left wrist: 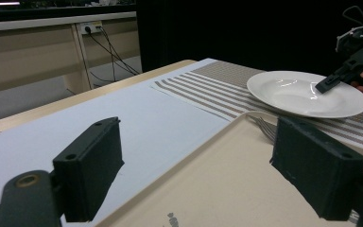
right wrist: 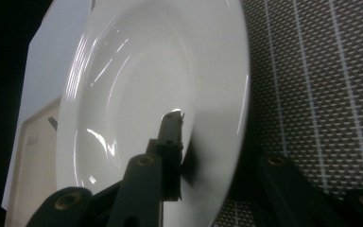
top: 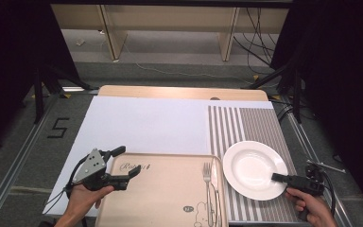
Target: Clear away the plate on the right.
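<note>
A white deep plate (top: 250, 165) (left wrist: 293, 92) (right wrist: 137, 94) lies on a striped placemat (top: 246, 123) at the right. My right gripper (top: 276, 177) (right wrist: 222, 142) (left wrist: 324, 85) reaches over the plate's near right rim. One jaw lies over the inside of the plate and the other sits outside and under the rim, with a visible gap. A fork (top: 208, 184) (left wrist: 264, 125) lies on the beige tray (top: 165, 198) (left wrist: 217, 189) near its right edge. My left gripper (top: 126, 162) (left wrist: 198, 165) hovers open over the tray's left part with nothing between its jaws.
A white sheet (top: 146, 123) covers the left and middle of the wooden table. The tray sits at the table's front edge, close beside the plate. Cables and furniture legs (top: 113, 33) stand on the floor beyond the table.
</note>
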The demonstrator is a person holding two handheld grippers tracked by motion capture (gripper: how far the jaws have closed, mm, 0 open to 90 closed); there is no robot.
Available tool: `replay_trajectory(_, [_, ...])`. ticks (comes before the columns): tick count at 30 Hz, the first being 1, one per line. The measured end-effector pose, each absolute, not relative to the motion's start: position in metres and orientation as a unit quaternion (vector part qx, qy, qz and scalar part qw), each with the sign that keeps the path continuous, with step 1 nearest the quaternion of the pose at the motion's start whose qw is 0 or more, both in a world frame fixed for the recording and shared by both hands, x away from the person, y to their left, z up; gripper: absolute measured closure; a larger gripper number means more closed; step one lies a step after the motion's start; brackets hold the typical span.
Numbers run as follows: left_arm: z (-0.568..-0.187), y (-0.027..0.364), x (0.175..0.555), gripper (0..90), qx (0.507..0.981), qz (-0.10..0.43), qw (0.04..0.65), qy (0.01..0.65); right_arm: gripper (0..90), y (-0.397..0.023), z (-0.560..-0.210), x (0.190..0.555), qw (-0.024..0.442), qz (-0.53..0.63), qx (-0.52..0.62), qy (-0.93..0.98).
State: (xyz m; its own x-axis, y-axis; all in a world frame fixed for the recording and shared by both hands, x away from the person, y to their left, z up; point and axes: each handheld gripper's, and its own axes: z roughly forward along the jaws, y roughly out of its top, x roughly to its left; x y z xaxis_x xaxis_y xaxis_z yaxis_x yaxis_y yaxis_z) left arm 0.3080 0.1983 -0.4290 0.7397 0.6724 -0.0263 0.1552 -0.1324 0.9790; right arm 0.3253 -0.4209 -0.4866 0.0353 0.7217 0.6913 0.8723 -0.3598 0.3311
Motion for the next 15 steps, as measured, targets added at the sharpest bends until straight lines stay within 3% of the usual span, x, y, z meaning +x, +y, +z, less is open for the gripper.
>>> replay_trajectory(5, [-0.429, 0.1986, 0.3081, 16.3, 0.719, 0.218, 0.593, 0.289, 74.6, -0.4197, -0.4855, 0.325, 0.107, -0.421, -0.723, -0.537])
replay_trajectory(15, [-0.429, 0.1988, 0.3081, 16.4, 0.72, 0.219, 0.592, 0.289, 79.5, -0.4184, -0.4815, 0.3244, 0.094, -0.445, -0.714, -0.532])
